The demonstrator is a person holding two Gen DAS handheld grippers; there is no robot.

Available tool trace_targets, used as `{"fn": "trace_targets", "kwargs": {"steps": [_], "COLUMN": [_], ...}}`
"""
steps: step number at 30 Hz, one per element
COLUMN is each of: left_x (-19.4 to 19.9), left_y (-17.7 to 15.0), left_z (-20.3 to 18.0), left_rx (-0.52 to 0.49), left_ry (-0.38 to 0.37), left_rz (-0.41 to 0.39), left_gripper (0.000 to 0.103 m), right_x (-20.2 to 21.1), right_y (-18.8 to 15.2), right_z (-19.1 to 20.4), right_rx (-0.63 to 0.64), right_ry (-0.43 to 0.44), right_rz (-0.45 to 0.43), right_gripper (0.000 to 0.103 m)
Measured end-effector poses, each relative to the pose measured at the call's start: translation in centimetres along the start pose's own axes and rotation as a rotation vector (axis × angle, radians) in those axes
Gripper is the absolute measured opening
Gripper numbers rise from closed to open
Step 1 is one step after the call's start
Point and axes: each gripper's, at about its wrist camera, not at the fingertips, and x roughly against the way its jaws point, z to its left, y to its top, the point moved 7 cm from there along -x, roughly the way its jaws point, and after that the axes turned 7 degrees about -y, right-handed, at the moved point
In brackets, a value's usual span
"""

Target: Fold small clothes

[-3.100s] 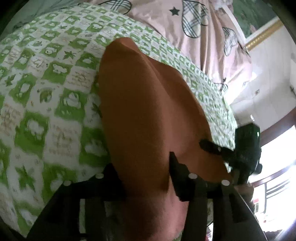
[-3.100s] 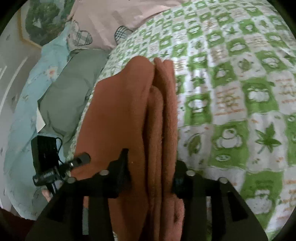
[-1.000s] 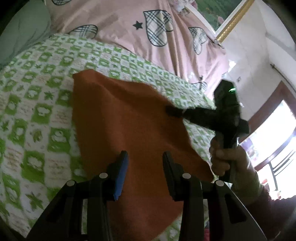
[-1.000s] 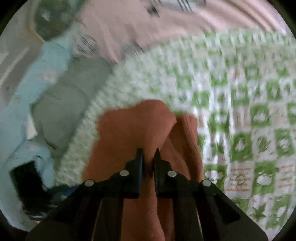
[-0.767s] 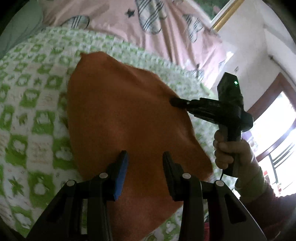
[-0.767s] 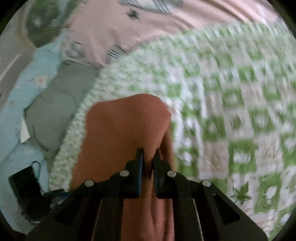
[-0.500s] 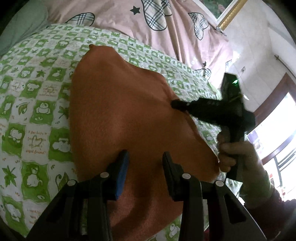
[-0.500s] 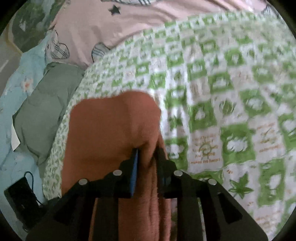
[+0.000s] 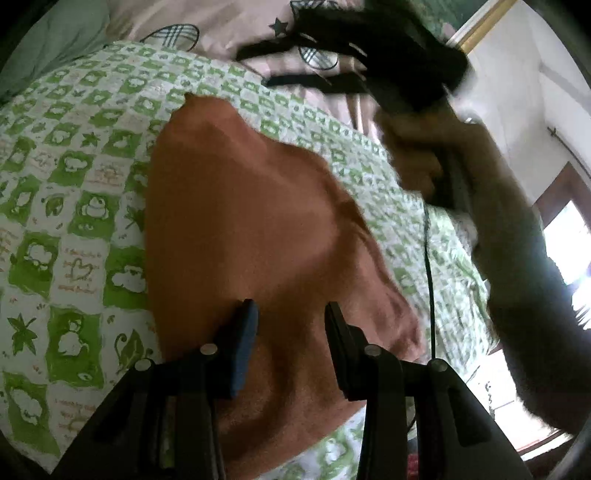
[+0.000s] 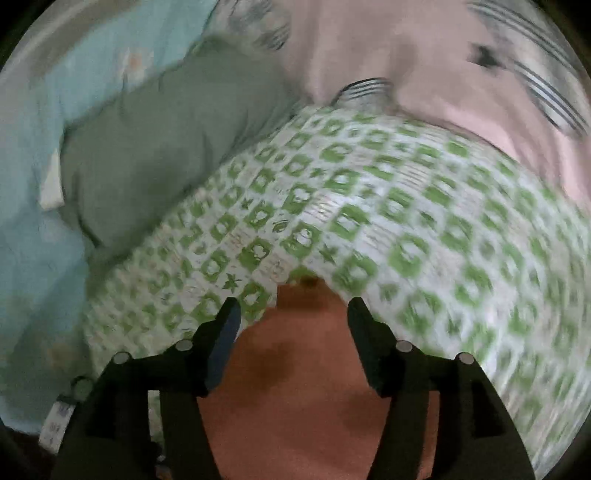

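Orange-brown cloth (image 9: 240,229) is lying flat on the green-and-white checked sheet (image 9: 74,221), folded into a rough rectangle with a straight left edge and a slanting, slightly rumpled right edge; its far corner is poking up into a small point. Left gripper (image 9: 288,321) is hovering over the near part of the cloth, jaws spread apart and gripping nothing, cloth showing plainly through the gap. Right gripper (image 9: 295,70) is showing blurred in the left wrist view, up beyond the cloth's far edge in front of the pink heart-print quilt (image 9: 229,33), with the right hand (image 9: 417,147) wrapped round its handle and a thin black cable (image 9: 428,266) hanging down past the cloth's right edge. In the right wrist view the right gripper (image 10: 291,314) is released too, fingers wide, only the cloth's (image 10: 306,387) far edge sitting between them and nothing clasped. Checked sheet (image 10: 406,221) is spreading open to the left, right and far side of the cloth. Grey-green pillow (image 10: 166,140) is lying far left against light blue bedding (image 10: 44,110); pink quilt (image 10: 406,55) is bunching along the far edge
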Motion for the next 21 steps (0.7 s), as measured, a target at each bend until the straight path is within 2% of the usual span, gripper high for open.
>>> {"fn": "trace_targets", "kwargs": {"steps": [3,4,5,6,7,8,10,12,14,17,19,21], "left_x": [-0.2,-0.2,-0.3,-0.3,-0.4,-0.5,-0.6,-0.5,-0.5,-0.5,-0.2,0.2], "left_y": [0.0,0.0,0.0,0.1,0.1,0.2,0.3,0.2,0.1,0.1,0.0,-0.2], "left_z": [0.1,0.1,0.1,0.0,0.0,-0.1,-0.2,-0.1,-0.1,-0.1,-0.2,-0.4], "left_rx": [0.007,0.005,0.001,-0.002,-0.006,-0.008,-0.009,-0.001,-0.002,-0.001,0.007,0.014], "left_ry": [-0.016,-0.018,-0.020,-0.021,-0.023,-0.023,-0.025,-0.031,-0.030,-0.021,-0.017,-0.016], "left_rz": [0.000,0.002,0.004,0.005,0.005,0.006,0.004,-0.002,-0.005,-0.006,-0.002,-0.006], "left_gripper": [0.036,0.036,0.036,0.036,0.036,0.036,0.036,0.036,0.036,0.036,0.036,0.036], "right_x": [-4.9,-5.8,-7.0,-7.9,-8.8,-9.3,-8.5,-7.0,-6.3,-7.2,-6.7,-4.4], "right_y": [0.4,0.1,-0.1,-0.2,-0.5,-0.5,0.7,2.4,2.9,2.0,1.2,0.4], "right_z": [1.0,1.2,1.3,1.1,0.8,0.4,-0.3,-1.8,-3.0,-4.0,-5.4,-6.4], "right_rx": [0.119,0.144,0.177,0.202,0.209,0.205,0.141,-0.013,-0.124,-0.256,-0.320,-0.392], "right_ry": [-0.037,-0.052,-0.076,-0.108,-0.133,-0.148,-0.128,-0.060,-0.009,0.064,0.006,0.017], "right_rz": [0.154,0.181,0.208,0.229,0.261,0.267,0.185,0.070,0.000,-0.008,-0.023,-0.079], "right_gripper": [0.062,0.062,0.055,0.041,0.011,0.010,0.009,0.009,0.009,0.010,0.011,0.012]}}
